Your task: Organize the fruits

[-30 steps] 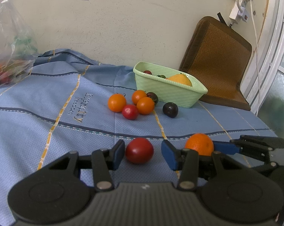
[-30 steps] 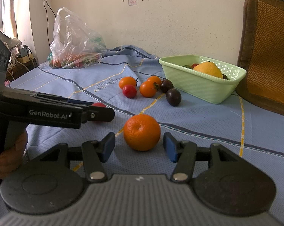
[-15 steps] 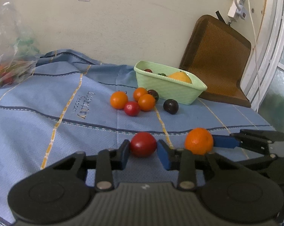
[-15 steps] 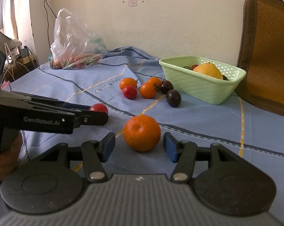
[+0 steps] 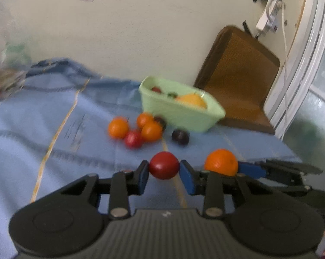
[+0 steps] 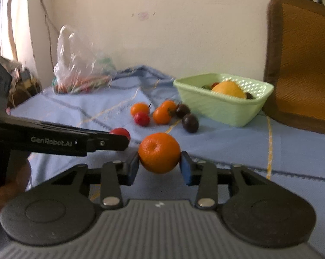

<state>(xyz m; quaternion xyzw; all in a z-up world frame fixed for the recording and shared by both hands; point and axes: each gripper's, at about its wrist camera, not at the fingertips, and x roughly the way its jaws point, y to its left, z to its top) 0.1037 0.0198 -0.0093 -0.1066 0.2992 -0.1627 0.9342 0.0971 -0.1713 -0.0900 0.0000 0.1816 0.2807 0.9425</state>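
A blue blanket (image 6: 227, 142) with yellow stripes covers the surface, which could be a bed or a bench; the frames do not settle it. A brown woven cushion (image 5: 240, 73) leans on the wall at the far right, and a clear plastic bag (image 6: 80, 69) of produce sits at the far left. In front of the cushion stands the pale green basket (image 6: 216, 108), already holding a large yellow-orange fruit and a few small dark and red ones. Just beside the basket a loose cluster of small orange, red and dark fruits (image 5: 141, 127) waits on the blanket.

Nearer the cameras, both grippers have closed within the past second. The right gripper (image 6: 159, 163) has just been narrowing, and its blue fingers (image 6: 185, 168) now press both sides of the orange (image 6: 159, 152). The left gripper (image 5: 164, 173) tightened a little sooner, and its fingers (image 5: 143, 177) clamp the red tomato (image 5: 164, 165). A second ago each fruit sat between open fingers on the blanket; now both look pinched, and blurred frames suggest motion.

Both pickups seem secured, so the carry to the basket likely comes next.
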